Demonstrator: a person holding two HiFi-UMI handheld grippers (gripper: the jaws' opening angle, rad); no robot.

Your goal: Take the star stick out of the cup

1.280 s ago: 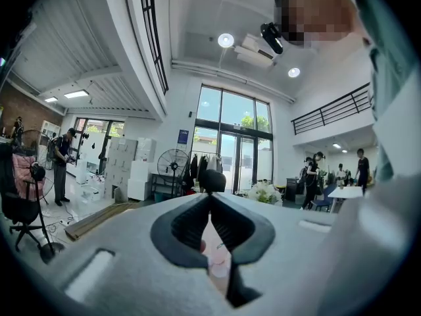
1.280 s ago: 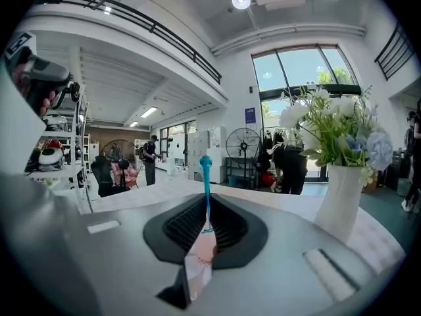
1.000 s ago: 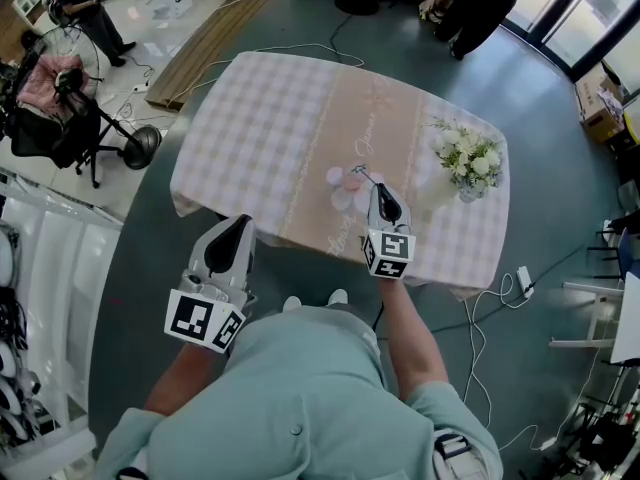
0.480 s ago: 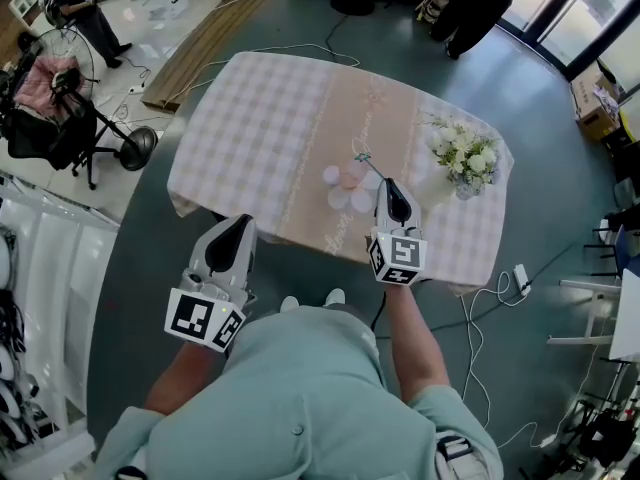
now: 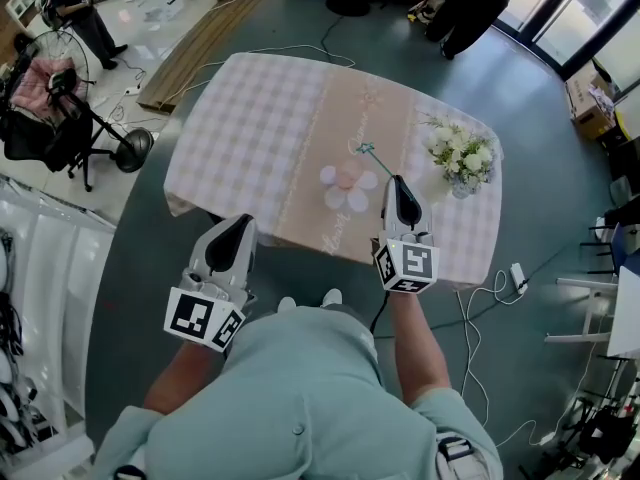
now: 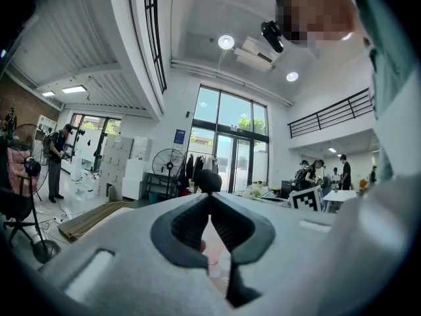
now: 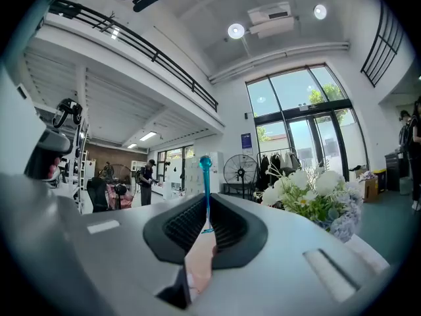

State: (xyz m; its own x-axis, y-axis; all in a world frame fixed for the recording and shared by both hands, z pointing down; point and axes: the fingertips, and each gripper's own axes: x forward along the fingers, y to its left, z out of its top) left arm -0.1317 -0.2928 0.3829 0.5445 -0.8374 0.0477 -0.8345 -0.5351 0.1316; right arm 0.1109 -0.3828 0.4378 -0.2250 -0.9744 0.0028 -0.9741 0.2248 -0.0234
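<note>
My right gripper is shut on the thin teal star stick, which slants up and left from the jaws, its star end above the table runner. In the right gripper view the star stick stands upright between the closed pads of the right gripper. The pink cup sits on pale petal-shaped mats to the left of the gripper, apart from the stick. My left gripper hangs off the table's near edge, jaws together and holding nothing; in its own view the left gripper is also shut.
The checked tablecloth covers the table, with a beige runner down the middle. A vase of white flowers stands right of the gripper; in the right gripper view the flowers are close by. A fan stand, floor cables and people surround the table.
The right gripper has risen with the star stick and shifted right; the stick has come up clear of the pink cup. The left gripper has stayed in place.
</note>
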